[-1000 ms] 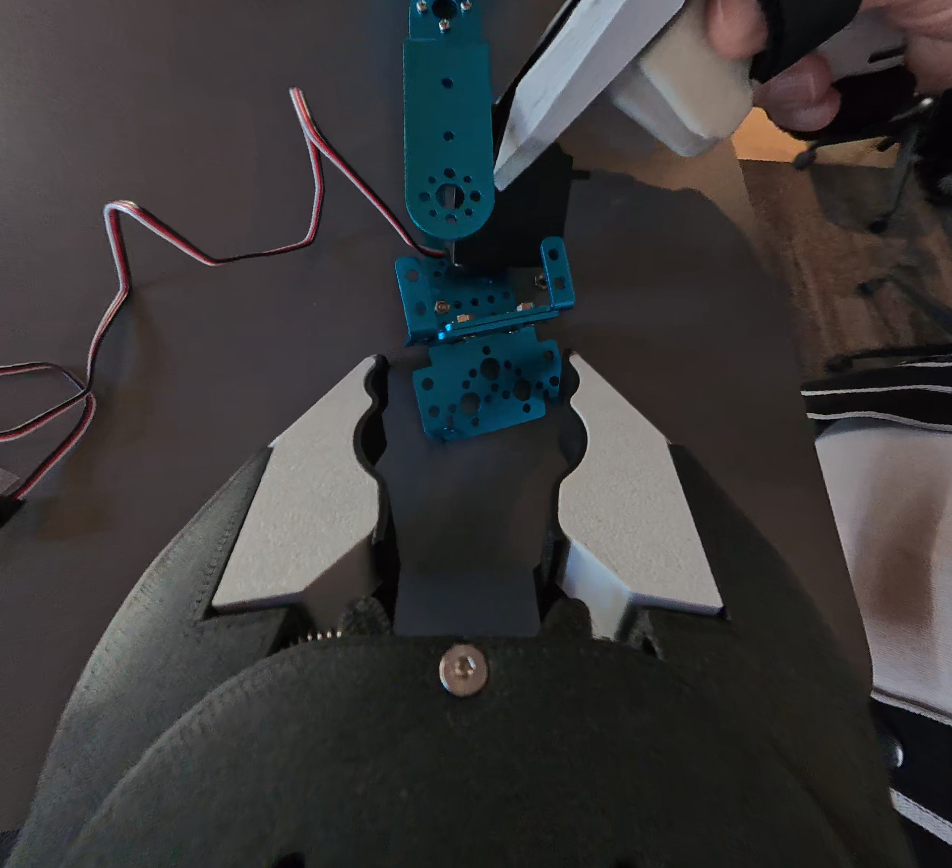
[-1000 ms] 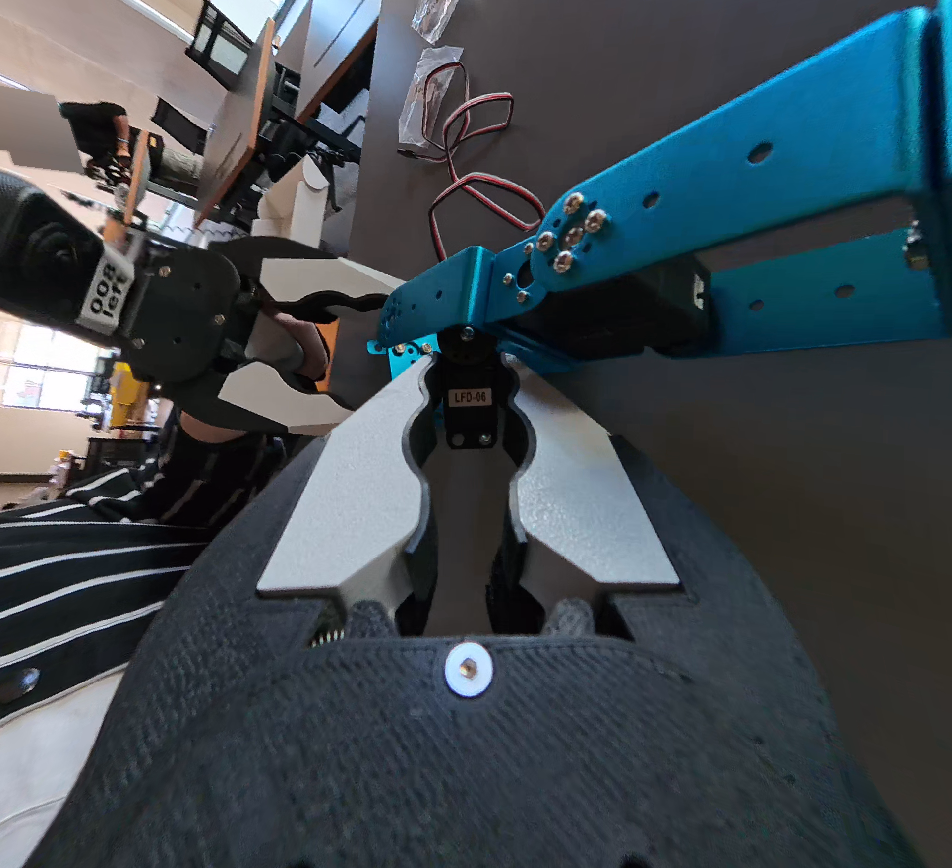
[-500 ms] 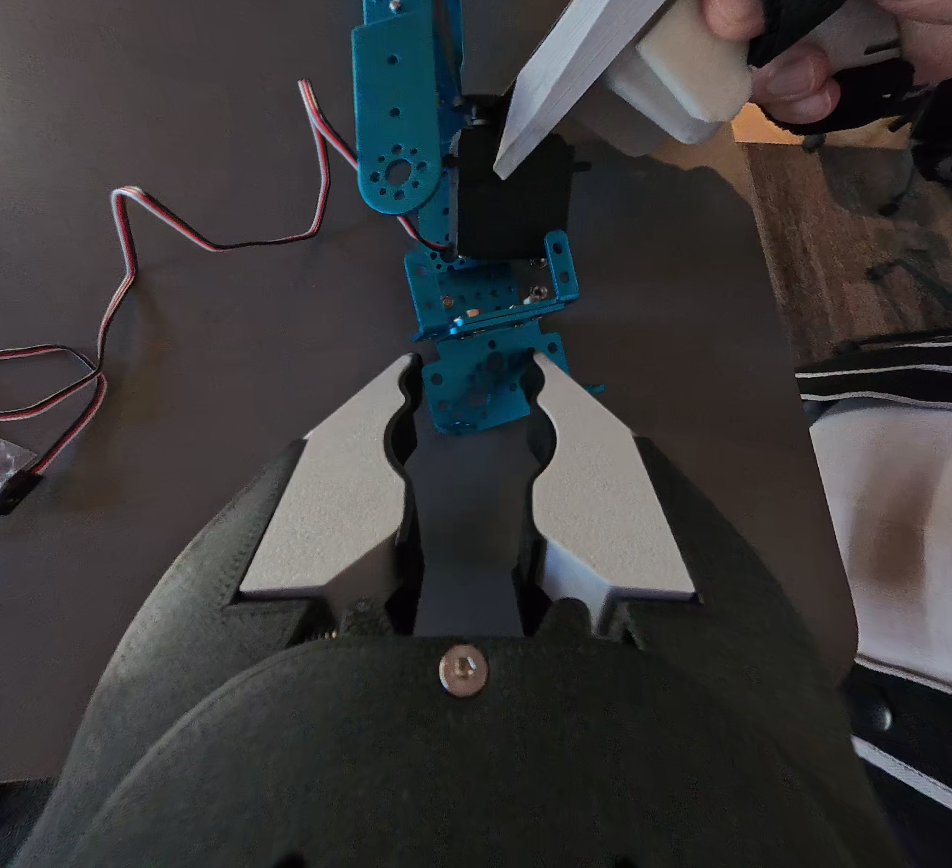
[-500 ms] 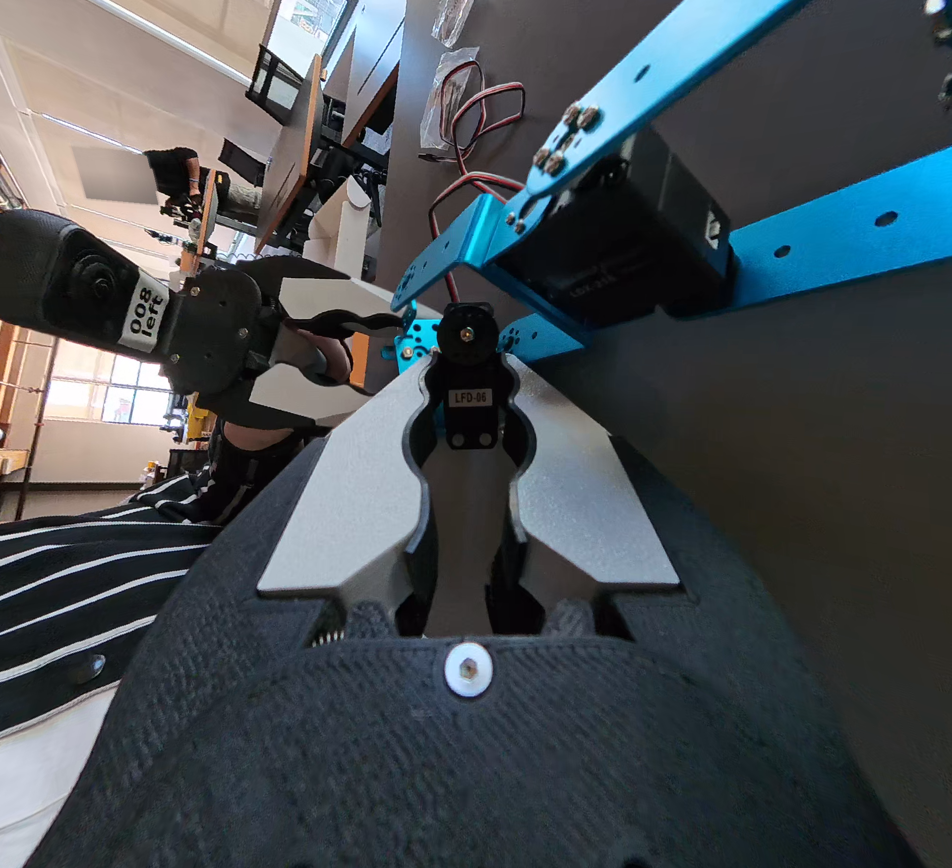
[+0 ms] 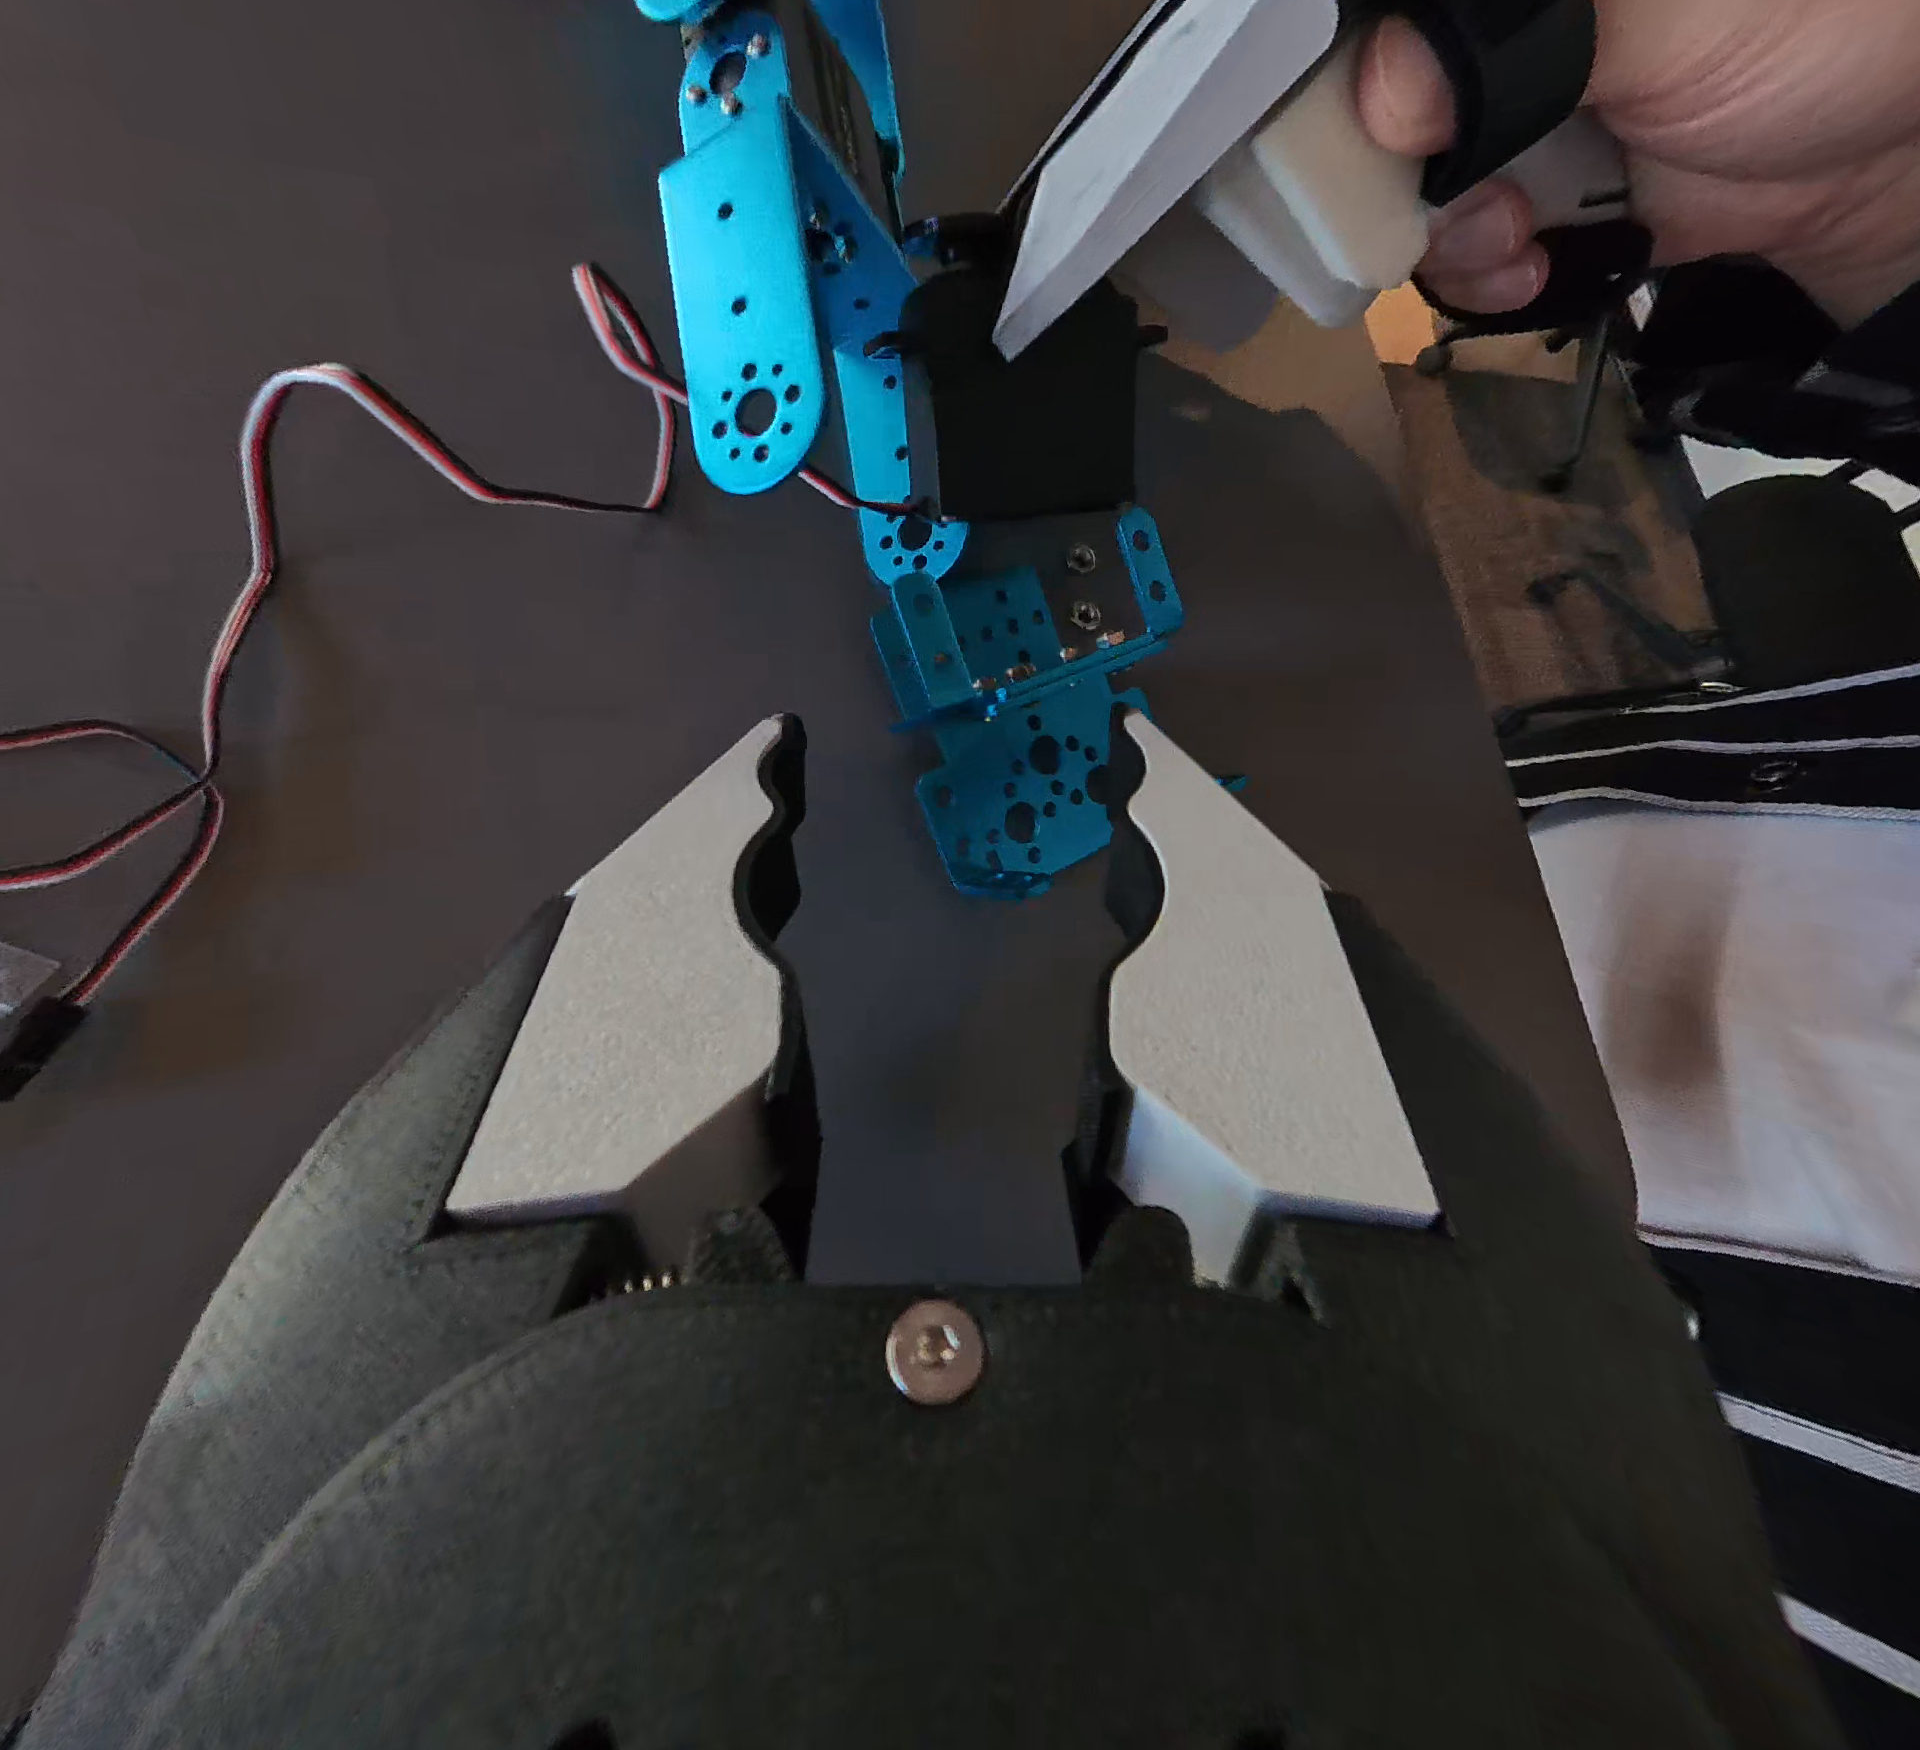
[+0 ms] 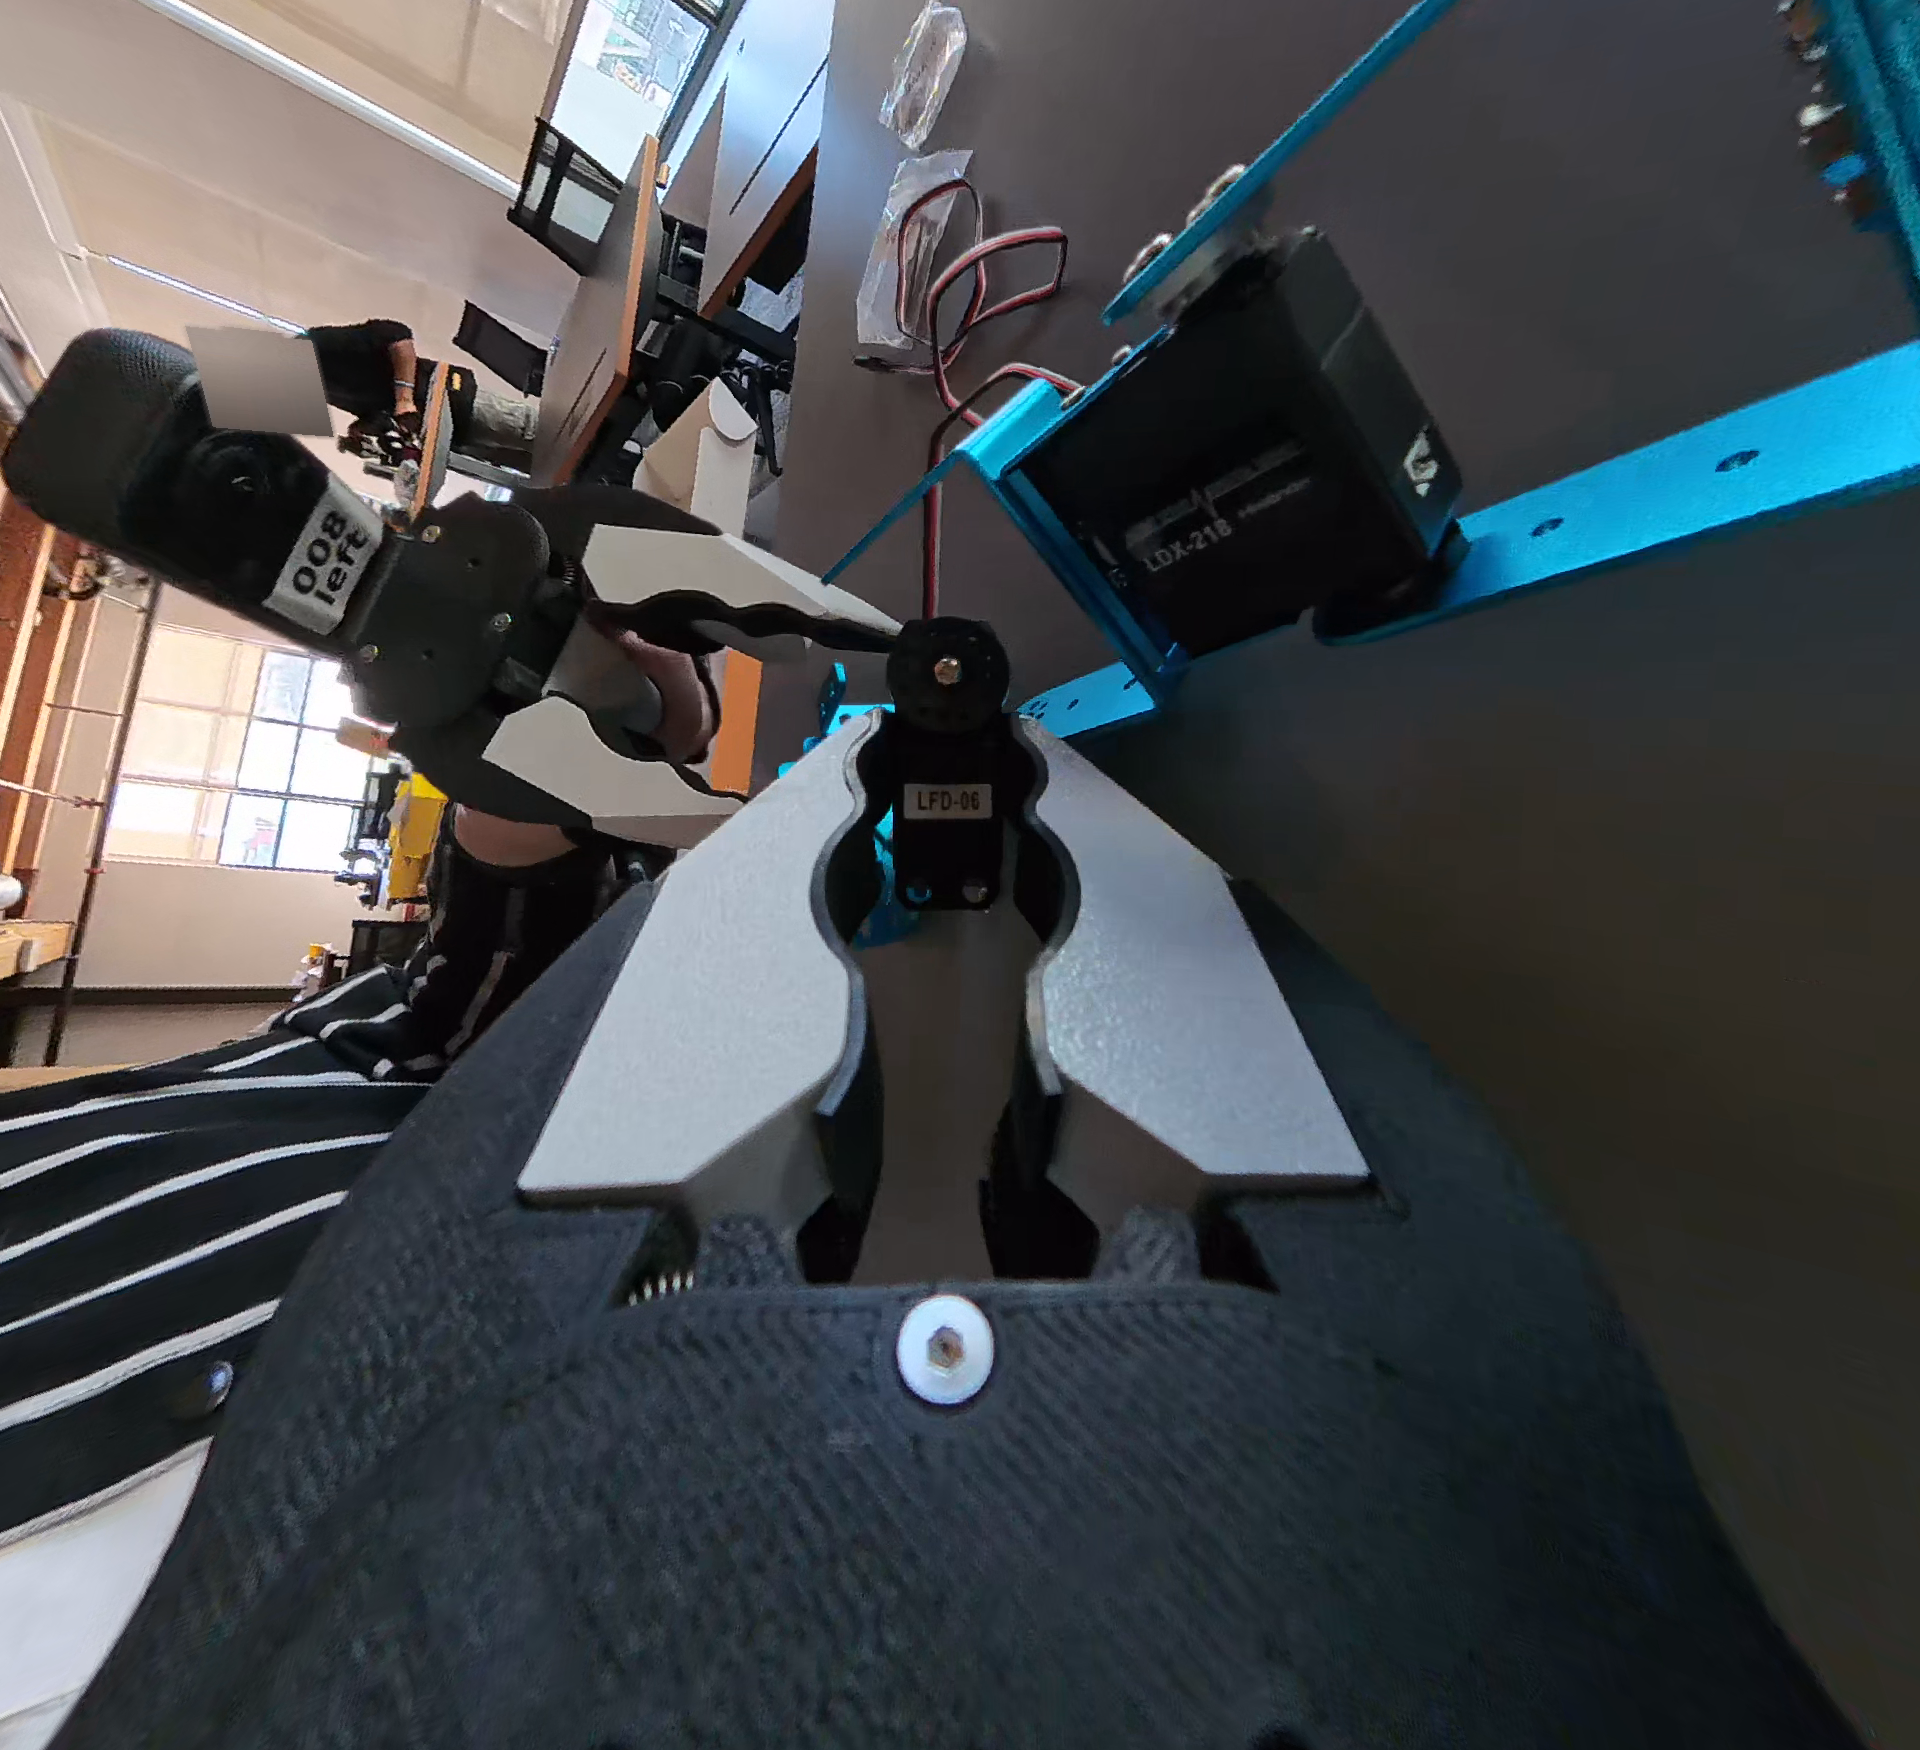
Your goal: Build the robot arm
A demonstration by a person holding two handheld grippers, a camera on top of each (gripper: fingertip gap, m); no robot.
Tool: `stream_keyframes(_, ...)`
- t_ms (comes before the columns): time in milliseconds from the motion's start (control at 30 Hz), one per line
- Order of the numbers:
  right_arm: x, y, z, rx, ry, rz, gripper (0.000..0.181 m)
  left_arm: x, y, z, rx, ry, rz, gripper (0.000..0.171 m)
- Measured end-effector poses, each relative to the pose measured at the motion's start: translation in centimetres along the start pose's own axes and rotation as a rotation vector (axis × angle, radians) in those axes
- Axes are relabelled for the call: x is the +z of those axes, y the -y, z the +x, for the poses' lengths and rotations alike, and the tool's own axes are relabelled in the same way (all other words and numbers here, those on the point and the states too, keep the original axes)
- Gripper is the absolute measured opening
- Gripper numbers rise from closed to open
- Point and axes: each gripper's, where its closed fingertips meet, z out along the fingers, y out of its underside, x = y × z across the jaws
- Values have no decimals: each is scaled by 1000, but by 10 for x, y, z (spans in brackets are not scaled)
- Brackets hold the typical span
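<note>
your right gripper (image 6: 945, 827) has its jaws clamped on a small black servo (image 6: 943, 765) with a white label, part of a blue metal bracket assembly (image 5: 1023, 661) lying on the dark bench (image 5: 364, 609). your left gripper (image 5: 961, 786) has its jaws spread wide, the right one touching or just beside the assembly's perforated end plate (image 5: 1013, 807), the left one apart from it. a larger black servo (image 6: 1247, 474) sits in the blue frame nearby. red, white and black wires (image 5: 249, 495) trail across the bench to the left, near a clear plastic bag (image 6: 920, 74).
</note>
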Motion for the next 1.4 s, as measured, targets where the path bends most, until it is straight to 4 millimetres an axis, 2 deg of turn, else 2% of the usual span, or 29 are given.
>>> stream_keyframes(200,-1,5,3,19,-8,4,18,3,21,-11,2,-52,65,65)
stream_keyframes(333,-1,5,5,25,-10,4,19,0,45,-8,-88,-227,139,69)
stream_keyframes(433,0,4,6,27,-16,0,19,2,58,-14,-203,-304,168,60)
stream_keyframes(533,0,2,7,24,-25,1,19,4,66,-8,-228,-369,173,48)
stream_keyframes(600,0,1,8,26,-28,1,19,7,66,-4,-197,-358,156,47)
stream_keyframes(833,-1,-3,13,-11,-71,-8,19,22,56,7,-92,-301,53,24)
stream_keyframes(900,-1,-4,13,-20,-78,-11,19,25,55,9,-82,-292,43,22)
stream_keyframes(1400,-3,-6,13,-51,-97,-20,19,25,58,6,-243,-372,81,19)
